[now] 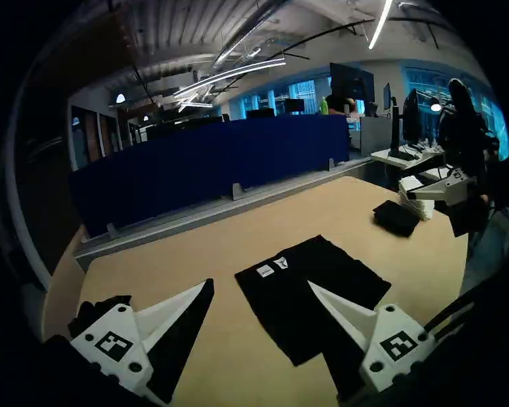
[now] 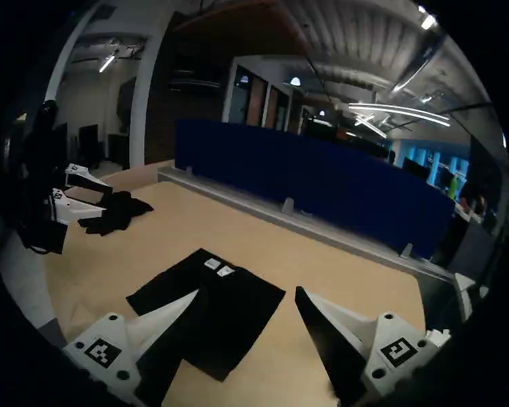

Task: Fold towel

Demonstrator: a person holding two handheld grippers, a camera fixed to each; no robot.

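One black towel [image 1: 336, 271] lay flat in the left gripper view, on the worktop [image 1: 207, 251], just ahead of the left tongs [image 1: 260, 283], which stood spread and empty. In the right gripper view the right tongs [image 2: 248, 292] were likewise spread wide at its edge, pinching nothing. It looked light, thin and limp, likely best pinched at two neighbouring corners so it would not bunch.

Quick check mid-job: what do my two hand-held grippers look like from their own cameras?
The left hand-held gripper and right hand-held gripper match: two white, wedge-shaped fingers tapering to points, black inner pads, and a square black-and-white marker on each finger's base.
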